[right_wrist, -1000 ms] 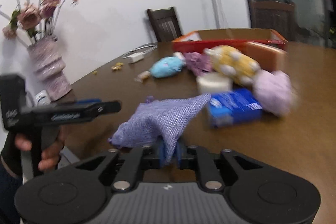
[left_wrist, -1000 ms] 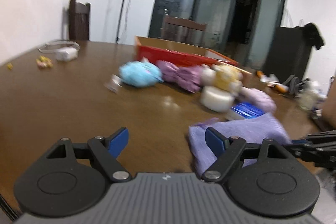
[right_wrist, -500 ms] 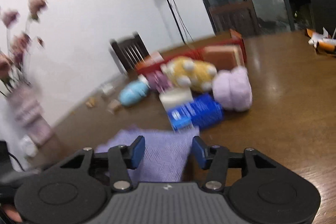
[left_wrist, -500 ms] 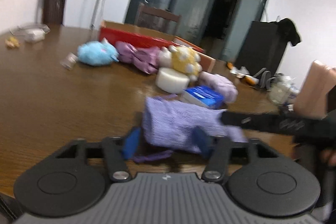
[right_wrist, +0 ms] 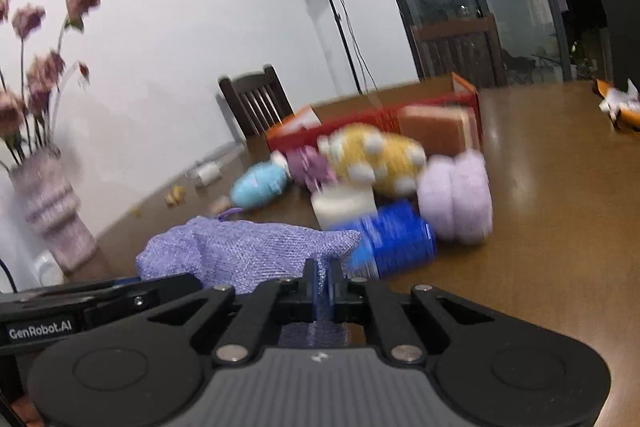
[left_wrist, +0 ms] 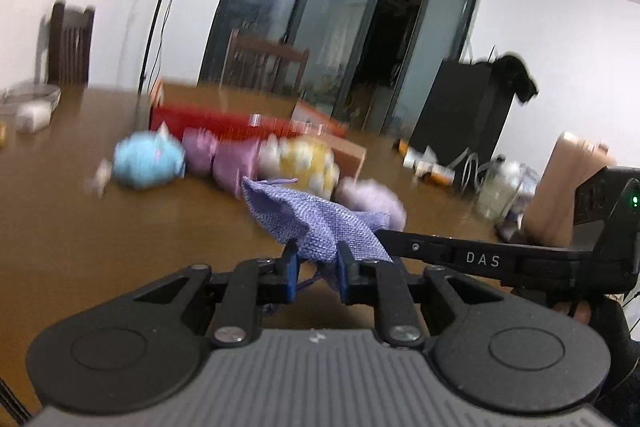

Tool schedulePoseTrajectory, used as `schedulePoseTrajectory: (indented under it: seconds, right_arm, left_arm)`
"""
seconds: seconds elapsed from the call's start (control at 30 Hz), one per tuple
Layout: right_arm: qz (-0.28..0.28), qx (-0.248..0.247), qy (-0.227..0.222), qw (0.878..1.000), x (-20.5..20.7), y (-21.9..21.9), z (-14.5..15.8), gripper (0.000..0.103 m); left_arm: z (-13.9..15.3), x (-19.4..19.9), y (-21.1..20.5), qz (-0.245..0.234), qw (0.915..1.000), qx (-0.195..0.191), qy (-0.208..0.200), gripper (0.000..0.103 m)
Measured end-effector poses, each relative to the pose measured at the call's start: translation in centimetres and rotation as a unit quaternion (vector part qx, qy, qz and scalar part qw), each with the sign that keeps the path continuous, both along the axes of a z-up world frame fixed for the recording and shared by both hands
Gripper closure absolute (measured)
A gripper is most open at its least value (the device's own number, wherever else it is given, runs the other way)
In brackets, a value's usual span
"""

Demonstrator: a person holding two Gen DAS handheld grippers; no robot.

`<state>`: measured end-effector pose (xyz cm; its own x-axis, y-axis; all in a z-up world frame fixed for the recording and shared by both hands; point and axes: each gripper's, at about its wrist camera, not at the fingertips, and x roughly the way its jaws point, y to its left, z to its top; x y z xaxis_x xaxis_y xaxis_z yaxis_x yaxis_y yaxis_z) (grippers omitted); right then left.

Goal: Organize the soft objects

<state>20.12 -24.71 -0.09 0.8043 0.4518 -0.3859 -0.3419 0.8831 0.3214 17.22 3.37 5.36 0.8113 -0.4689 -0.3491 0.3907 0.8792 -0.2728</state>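
A purple woven drawstring pouch hangs just above the brown table, held from both sides. My left gripper has its jaws closing, pads pressing on the pouch's lower fold. In the right wrist view the pouch spreads to the left, and my right gripper has its jaws closing tight on the pouch's right corner. Behind lie a blue plush, a yellow spotted plush, a purple plush, a lilac round plush, a white block and a blue packet.
A red open box stands behind the toys. A vase with dried flowers is at the table's left edge. Chairs stand at the far side. Small clutter sits at the right. Bare tabletop lies to the right.
The left gripper moved onto the pouch and shut on it, then rose. The right gripper let go, opened, and shut again on the pouch's corner. The pouch now hangs between both.
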Motion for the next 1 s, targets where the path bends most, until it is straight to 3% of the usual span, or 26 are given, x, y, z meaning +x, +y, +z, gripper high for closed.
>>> schedulePoseTrajectory:
  seconds: [0.13, 0.27, 0.4, 0.53, 0.63, 0.73, 0.87, 0.9, 0.93, 1.0]
  right_arm:
    - [0.023, 0.000, -0.029, 0.999, 4.3, 0.2, 4.1, 0.098]
    - [0.044, 0.002, -0.023, 0.999, 13.7, 0.7, 8.2, 0.098]
    - [0.056, 0.008, 0.046, 0.997, 27.4, 2.6, 10.8, 0.098]
    - [0.041, -0.025, 0.104, 0.993, 39.6, 6.3, 10.5, 0.099]
    - [0.015, -0.046, 0.159, 0.986, 47.3, 9.1, 8.0, 0.099]
    - [-0.005, -0.054, 0.199, 0.978, 51.9, 10.9, 5.7, 0.096]
    - [-0.016, -0.046, 0.229, 0.972, 54.1, 11.5, 3.9, 0.089]
    - [-0.015, -0.042, 0.233, 0.971, 54.1, 11.5, 3.5, 0.082]
    - [-0.014, -0.043, 0.236, 0.971, 54.1, 11.5, 3.3, 0.075]
    - [-0.016, -0.042, 0.232, 0.972, 53.4, 11.0, 3.4, 0.073]
  left_arm:
    - [3.6, 5.2, 0.4, -0.006, 0.9995, -0.012, -0.030, 0.084]
    - [6.5, 15.3, 0.9, 0.014, 0.9992, -0.033, -0.019, 0.083]
    - [8.1, 27.3, 1.0, 0.046, 0.9984, -0.015, 0.029, 0.083]
    - [7.4, 38.5, 0.9, 0.062, 0.9945, 0.035, 0.077, 0.083]
    - [5.5, 45.0, 1.0, 0.104, 0.9810, 0.073, 0.146, 0.082]
    - [3.7, 48.7, 1.0, 0.124, 0.9680, 0.111, 0.187, 0.067]
    - [3.3, 49.5, 1.5, 0.121, 0.9699, 0.115, 0.177, 0.055]
    - [3.2, 49.3, 1.7, 0.120, 0.9698, 0.114, 0.179, 0.052]
    - [3.2, 49.3, 2.0, 0.123, 0.9689, 0.117, 0.181, 0.051]
    - [3.6, 49.0, 2.3, 0.128, 0.9685, 0.121, 0.176, 0.051]
